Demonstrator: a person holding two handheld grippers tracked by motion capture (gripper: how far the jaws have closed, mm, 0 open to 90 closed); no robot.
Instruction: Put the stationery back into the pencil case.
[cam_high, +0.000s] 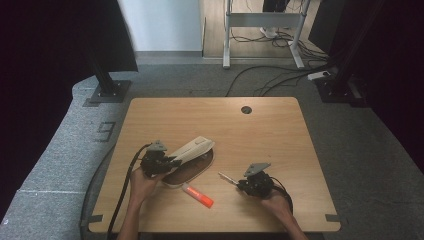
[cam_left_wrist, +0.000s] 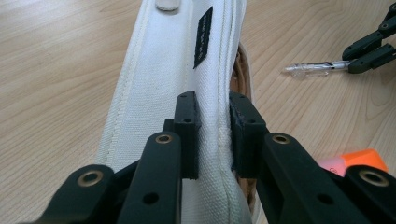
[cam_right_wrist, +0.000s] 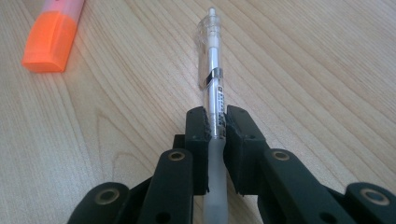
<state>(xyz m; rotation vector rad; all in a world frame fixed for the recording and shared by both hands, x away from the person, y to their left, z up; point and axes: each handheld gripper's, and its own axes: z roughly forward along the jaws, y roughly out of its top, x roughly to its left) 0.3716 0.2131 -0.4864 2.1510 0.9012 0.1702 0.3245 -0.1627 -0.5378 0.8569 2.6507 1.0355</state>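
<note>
Wooden counter (cam_high: 270, 125) under us, a pencil case held open and a pen just gripped.

Our left gripper (cam_left_wrist: 214, 126) has its jaws clamped on the upper flap of the white pencil case (cam_high: 192, 150), holding it raised over the brown interior. Our right gripper (cam_right_wrist: 216, 135) has its jaws pressed together on the clear pen (cam_right_wrist: 213, 70), whose long axis runs straight out from the jaws toward the case lying to its left. An orange highlighter (cam_high: 198, 195) lies on the counter between both hands, nearer us.
</note>
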